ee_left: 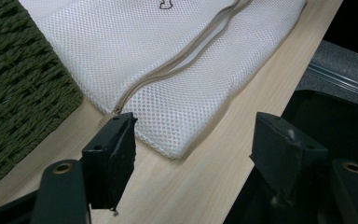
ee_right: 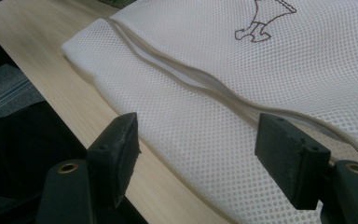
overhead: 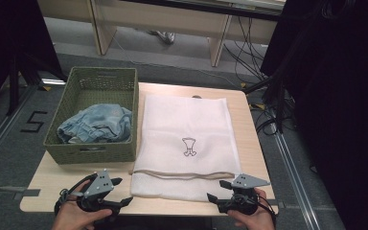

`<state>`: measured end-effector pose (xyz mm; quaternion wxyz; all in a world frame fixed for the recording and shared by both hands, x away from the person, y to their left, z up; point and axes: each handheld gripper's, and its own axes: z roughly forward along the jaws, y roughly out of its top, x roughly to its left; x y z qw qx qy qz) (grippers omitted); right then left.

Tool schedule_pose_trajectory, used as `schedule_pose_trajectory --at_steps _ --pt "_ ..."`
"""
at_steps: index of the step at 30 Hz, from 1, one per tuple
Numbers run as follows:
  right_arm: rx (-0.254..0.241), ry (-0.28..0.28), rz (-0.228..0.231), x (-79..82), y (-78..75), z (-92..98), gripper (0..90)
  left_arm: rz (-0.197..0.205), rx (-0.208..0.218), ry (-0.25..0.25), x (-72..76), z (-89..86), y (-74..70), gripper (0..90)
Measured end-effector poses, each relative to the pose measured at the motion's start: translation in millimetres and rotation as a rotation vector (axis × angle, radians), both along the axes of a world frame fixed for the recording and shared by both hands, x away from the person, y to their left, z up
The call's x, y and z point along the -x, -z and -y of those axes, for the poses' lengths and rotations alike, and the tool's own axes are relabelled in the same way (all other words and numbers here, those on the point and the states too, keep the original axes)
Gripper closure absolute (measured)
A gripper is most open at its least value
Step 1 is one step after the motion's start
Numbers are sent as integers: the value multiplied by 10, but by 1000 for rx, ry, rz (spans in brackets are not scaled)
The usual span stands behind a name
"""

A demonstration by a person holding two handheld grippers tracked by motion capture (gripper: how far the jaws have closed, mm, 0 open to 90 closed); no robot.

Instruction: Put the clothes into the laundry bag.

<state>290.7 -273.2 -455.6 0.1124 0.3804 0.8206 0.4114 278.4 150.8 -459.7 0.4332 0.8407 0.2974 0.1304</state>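
Observation:
A white mesh laundry bag (overhead: 186, 139) with a small drawn figure lies flat on the wooden table (overhead: 48, 178), its beige zipper (overhead: 182, 175) running across near the front edge. In the green woven basket (overhead: 94, 116) at the left sits a crumpled blue denim garment (overhead: 97, 123). My left gripper (overhead: 120, 192) is open at the table's front left, just left of the bag's near corner (ee_left: 179, 150). At the front right my right gripper (overhead: 216, 190) stands open beside the bag's other near corner, its jaws level with the mesh bag (ee_right: 270, 79) and the zipper (ee_right: 186, 77).
The table's front edge (overhead: 148, 211) lies right under both hands. Beyond the table are desk legs (overhead: 218, 45), cables (overhead: 249, 48) and a dark stand (overhead: 273, 86) at the right. A floor marking "5" (overhead: 34, 122) lies to the left of the basket.

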Motion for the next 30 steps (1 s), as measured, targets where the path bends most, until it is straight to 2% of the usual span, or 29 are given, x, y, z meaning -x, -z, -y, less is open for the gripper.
schedule_pose_trajectory --at_steps 1,3,4,6,9,10,11,16,17,19,20,22,24,26,27,28,30 --pt "19 -8 19 -4 -6 11 315 4 -11 -3 -7 -4 -3 294" --pt "14 -17 20 -4 -2 10 325 8 -21 -1 -14 -9 -7 281" --pt "14 -17 20 -4 -2 10 325 21 -32 16 -26 -20 -10 281" --pt "22 -12 22 -5 -4 16 329 -1 -24 -2 -17 -12 -1 279" --pt "22 -13 25 -6 -5 18 333 2 -25 7 -25 -14 1 279" --pt "6 -20 12 -11 9 6 333 0 -22 6 -24 -12 1 279" --pt "22 -15 25 -9 1 16 333 4 -24 3 -28 -11 1 278" --pt "20 -3 14 -4 -1 8 334 2 -27 2 -29 -14 2 278" --pt "31 -19 32 -19 -1 15 335 5 -33 2 -28 -16 0 278" --pt "34 -10 29 -21 -3 8 336 16 -46 11 -32 -28 -9 277" --pt "50 -5 43 -24 -10 11 341 1 -39 -8 -26 -22 -6 277" --pt "60 -11 47 -36 -8 0 361 -3 -28 0 -32 -19 0 277" --pt "81 -16 64 -65 -12 -3 410 -8 -39 3 -34 -24 -5 277" --pt "132 -44 103 -125 -12 -24 457 17 -62 12 -52 -33 -7 277" --pt "136 -30 85 -141 -15 -49 478 1 -55 -5 -46 -28 -2 277" --pt "152 -50 101 -194 -14 -59 490 -4 -36 -8 -49 -24 9 277" --pt "208 -68 132 -284 2 -85 511 -4 -38 -11 -53 -27 10 278"
